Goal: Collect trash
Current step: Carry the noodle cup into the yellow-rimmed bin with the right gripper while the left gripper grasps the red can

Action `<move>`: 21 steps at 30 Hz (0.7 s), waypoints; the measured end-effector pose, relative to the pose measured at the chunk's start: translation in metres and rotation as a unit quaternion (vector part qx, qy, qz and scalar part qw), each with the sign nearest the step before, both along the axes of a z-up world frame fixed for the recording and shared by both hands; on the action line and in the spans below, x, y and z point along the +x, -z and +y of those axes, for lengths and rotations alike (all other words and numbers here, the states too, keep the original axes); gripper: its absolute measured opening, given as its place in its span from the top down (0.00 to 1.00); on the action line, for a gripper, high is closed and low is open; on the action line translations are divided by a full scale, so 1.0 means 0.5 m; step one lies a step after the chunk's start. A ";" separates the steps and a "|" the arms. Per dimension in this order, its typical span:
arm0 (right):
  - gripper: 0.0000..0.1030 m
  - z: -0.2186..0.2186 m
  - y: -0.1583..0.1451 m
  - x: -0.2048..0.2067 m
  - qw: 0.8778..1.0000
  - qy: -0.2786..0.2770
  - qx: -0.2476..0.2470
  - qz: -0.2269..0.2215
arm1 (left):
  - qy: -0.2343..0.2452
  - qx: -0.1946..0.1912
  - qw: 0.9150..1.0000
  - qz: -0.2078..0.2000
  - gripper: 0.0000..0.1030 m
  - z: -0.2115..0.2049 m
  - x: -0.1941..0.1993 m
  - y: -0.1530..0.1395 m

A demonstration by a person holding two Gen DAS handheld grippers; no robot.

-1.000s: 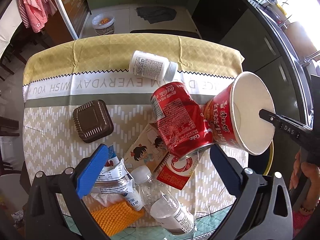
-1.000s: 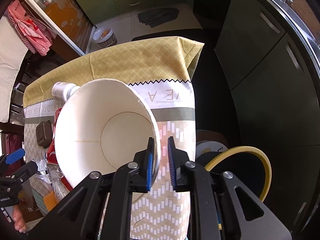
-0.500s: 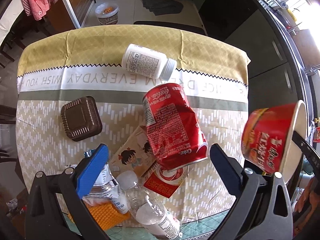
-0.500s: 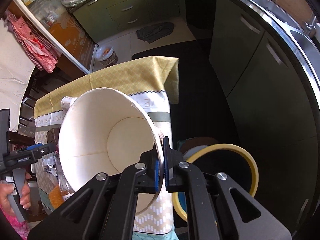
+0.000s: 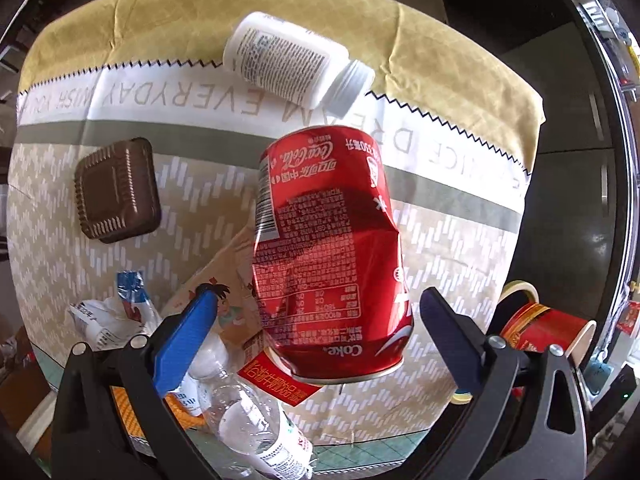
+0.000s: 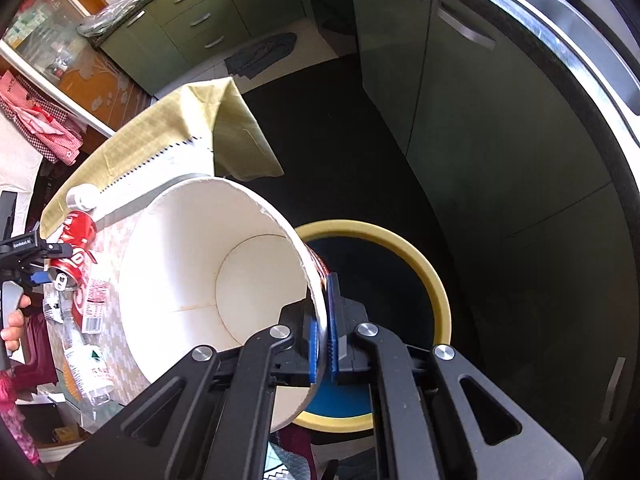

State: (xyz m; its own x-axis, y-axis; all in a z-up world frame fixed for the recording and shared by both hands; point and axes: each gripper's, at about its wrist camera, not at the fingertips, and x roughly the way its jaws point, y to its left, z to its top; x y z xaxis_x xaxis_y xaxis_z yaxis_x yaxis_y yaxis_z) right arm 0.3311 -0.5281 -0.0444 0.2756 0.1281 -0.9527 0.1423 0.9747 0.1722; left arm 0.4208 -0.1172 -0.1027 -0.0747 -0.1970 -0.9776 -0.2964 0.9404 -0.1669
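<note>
My left gripper (image 5: 316, 324) is open, its blue fingers either side of a dented red Coke can (image 5: 328, 256) lying on the table. My right gripper (image 6: 322, 336) is shut on the rim of a red paper noodle cup (image 6: 208, 280), white inside, held beside the table over a yellow-rimmed trash bin (image 6: 424, 264). The cup also shows in the left wrist view (image 5: 548, 332) off the table's right edge. The can and left gripper show small in the right wrist view (image 6: 74, 252).
On the tablecloth (image 5: 120, 80) lie a white pill bottle (image 5: 292, 64), a brown square tray (image 5: 116, 192), a clear plastic bottle (image 5: 256, 428), crumpled wrappers (image 5: 108, 316), a cartoon-printed carton (image 5: 228, 300). Green cabinets (image 6: 480, 128) stand right of the bin.
My right gripper carried the cup off the table's right side and down over the bin. My left gripper moved closer around the Coke can, still open.
</note>
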 end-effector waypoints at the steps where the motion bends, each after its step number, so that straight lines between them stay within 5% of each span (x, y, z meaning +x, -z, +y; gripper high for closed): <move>1: 0.95 -0.009 0.011 -0.002 1.000 0.002 0.002 0.002 | -0.004 -0.011 1.000 0.006 0.06 0.000 0.002 0.008; 7: 0.95 -0.050 0.081 -0.005 1.000 0.018 0.004 0.022 | -0.017 -0.023 1.000 -0.004 0.08 0.008 0.020 0.021; 10: 0.95 -0.077 0.122 -0.010 0.999 0.030 0.003 0.037 | -0.014 -0.030 0.999 -0.011 0.31 0.018 0.036 0.018; 21: 0.95 -0.115 0.212 -0.020 0.997 0.053 0.012 0.058 | 0.026 -0.001 0.998 -0.053 0.32 0.033 0.043 -0.031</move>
